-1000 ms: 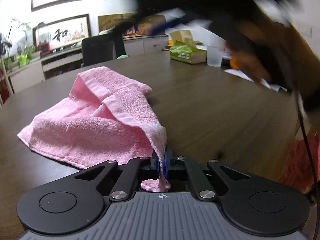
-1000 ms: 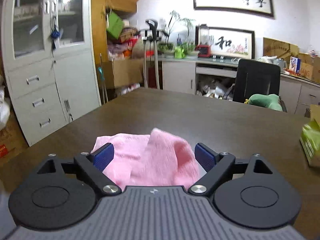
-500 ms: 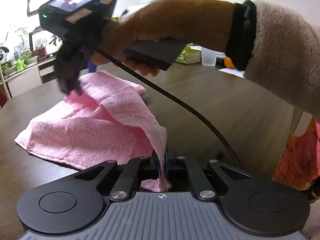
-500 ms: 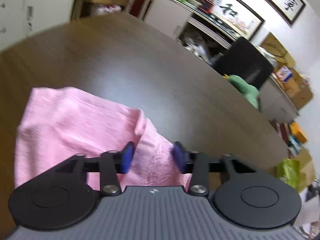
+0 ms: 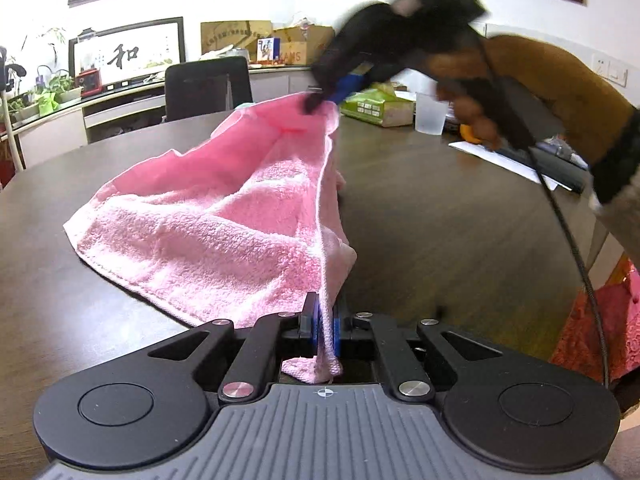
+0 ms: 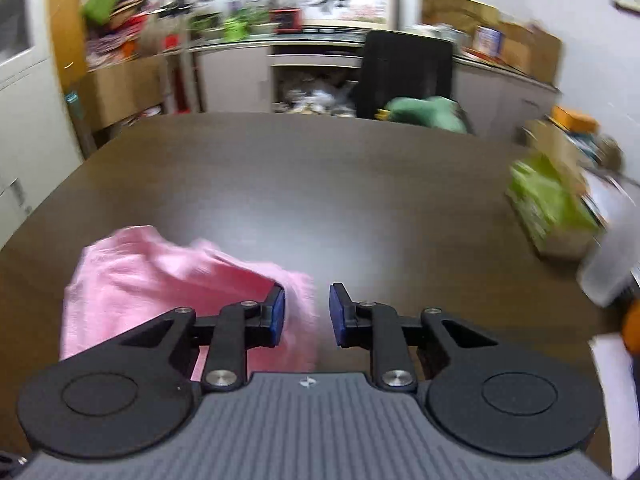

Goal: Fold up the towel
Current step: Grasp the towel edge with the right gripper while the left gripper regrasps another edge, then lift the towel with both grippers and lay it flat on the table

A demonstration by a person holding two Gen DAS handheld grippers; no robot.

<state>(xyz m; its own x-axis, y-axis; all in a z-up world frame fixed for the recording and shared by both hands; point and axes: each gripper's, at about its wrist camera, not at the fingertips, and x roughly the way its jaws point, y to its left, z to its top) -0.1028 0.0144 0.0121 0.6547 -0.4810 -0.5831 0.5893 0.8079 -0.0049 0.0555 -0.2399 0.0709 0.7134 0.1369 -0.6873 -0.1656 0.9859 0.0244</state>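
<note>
A pink towel point(image 5: 224, 232) lies on the dark wooden table point(image 5: 440, 232). My left gripper point(image 5: 326, 324) is shut on its near corner. In the left wrist view my right gripper point(image 5: 320, 102) touches the towel's far corner, which is lifted off the table. In the right wrist view my right gripper point(image 6: 306, 314) has its blue pads apart, with the towel point(image 6: 160, 280) against the left pad point(image 6: 276, 316) and in part of the gap. That view is blurred.
A green tissue box point(image 5: 378, 106), a clear plastic cup point(image 5: 430, 118), an orange and white papers point(image 5: 504, 158) stand at the table's far right. A black chair point(image 5: 208, 86) stands behind the far edge. Cabinets line the back wall.
My right gripper swung from the towel's left part to its far corner, and that corner has risen off the table. Its pads stand wider apart. My left gripper keeps its hold.
</note>
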